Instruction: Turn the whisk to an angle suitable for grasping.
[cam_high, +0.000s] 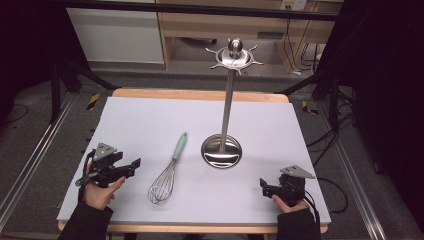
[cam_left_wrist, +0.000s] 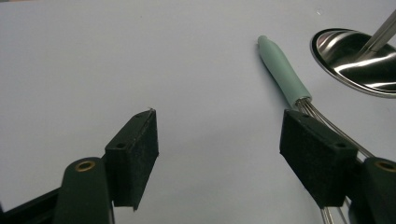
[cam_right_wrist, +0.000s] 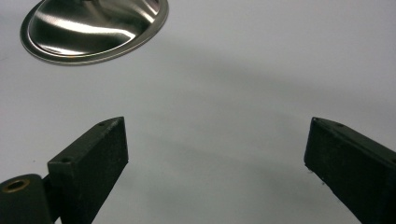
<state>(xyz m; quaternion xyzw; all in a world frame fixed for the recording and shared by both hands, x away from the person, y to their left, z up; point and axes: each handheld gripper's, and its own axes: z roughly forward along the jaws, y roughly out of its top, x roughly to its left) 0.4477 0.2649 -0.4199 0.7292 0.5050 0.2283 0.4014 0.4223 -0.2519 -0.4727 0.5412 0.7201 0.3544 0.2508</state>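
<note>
My left tongs (cam_left_wrist: 219, 154) stood wide, nothing between the black pads (cam_left_wrist: 133, 156). They hung low over the white mat (cam_high: 150, 120), near its front left corner, pointing toward the middle. In the left gripper view the right pad sat just in front of the whisk (cam_left_wrist: 285, 72), covering part of its wires, but I could not tell that it touched them. My right tongs (cam_right_wrist: 215, 163) were wide too, holding nothing, near the front right corner, well apart from the whisk.

The whisk (cam_high: 169, 172) lay flat on the mat, just right of my left tongs. Its mint handle pointed away from me and its wire head toward me. Beyond the handle stood a steel stand (cam_high: 221, 150): a round base, a tall post, and a ring of hooks at the top.

I judged the step in hand to be picking up the whisk with my left tongs. To do it well, I needed to shift the tongs sideways until the handle lay between both pads, then close on the handle rather than the springy wires. A grip near where the handle meets the wires looked best for balance. The stand's base was close by, so a slow, level approach seemed wise.
</note>
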